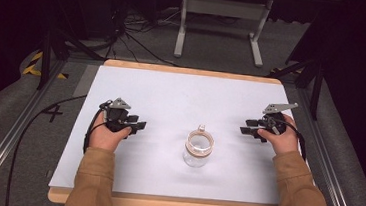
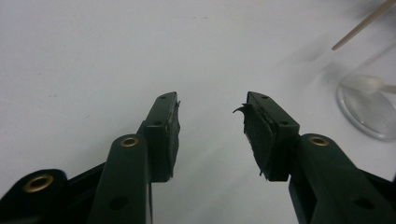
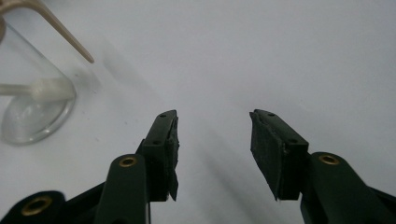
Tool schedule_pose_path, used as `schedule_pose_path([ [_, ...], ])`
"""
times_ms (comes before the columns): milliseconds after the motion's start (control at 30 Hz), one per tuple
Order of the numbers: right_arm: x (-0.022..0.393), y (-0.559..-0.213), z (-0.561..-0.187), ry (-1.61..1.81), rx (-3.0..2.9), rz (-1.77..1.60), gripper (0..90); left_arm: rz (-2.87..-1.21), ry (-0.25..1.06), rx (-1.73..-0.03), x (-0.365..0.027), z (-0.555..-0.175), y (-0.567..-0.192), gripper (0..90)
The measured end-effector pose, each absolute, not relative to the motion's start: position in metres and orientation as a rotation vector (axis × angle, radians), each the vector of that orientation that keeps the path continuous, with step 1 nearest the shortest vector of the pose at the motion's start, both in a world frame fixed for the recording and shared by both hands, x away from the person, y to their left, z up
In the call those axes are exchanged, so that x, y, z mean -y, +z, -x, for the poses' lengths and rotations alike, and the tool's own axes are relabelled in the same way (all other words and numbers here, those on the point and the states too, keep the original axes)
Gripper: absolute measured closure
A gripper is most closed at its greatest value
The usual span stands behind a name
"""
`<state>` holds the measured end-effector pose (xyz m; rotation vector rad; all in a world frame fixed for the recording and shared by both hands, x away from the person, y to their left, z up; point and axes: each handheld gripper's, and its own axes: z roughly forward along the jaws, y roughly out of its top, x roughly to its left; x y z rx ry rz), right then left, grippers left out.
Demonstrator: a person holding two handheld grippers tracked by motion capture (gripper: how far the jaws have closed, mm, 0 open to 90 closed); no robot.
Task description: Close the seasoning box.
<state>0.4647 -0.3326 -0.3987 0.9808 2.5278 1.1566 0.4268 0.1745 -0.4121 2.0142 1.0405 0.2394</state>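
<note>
Centrally, a clear glass jar stands upright on the white table sheet, with a pale wooden ring around its mouth and a small white object resting inside near the rim; nothing touches the jar. In the left gripper view the jar appears at the right edge, its round glass base on the sheet and a thin wooden edge slanting above it. In the right gripper view the jar appears at the upper left, again with a pale white piece seen through the glass.

To the left of the jar, well apart from it, lies the left gripper, held in the person's left hand; its jaws point toward the jar and stand released, with bare sheet between the pads.

To the right of the jar, also well apart, is the right gripper, held in the right hand; its jaws point toward the jar and are spread wide, grasping nothing.

Beyond the jar, the sheet covers a wooden tabletop; grey floor and a white frame lie farther back.
</note>
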Motion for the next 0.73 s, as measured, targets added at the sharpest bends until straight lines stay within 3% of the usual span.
schedule_pose_path([
  [200, 0.334, -0.410, -0.468, 1.140, -2.558, -0.967, 52.2, -2.030, 0.195, -1.061, -0.177, -0.431, -0.424, 49.4],
  [733, 0.331, -0.430, -0.466, 1.108, -2.552, -0.956, 54.5, -2.071, 0.166, -1.049, -0.174, -0.434, -0.431, 47.5],
])
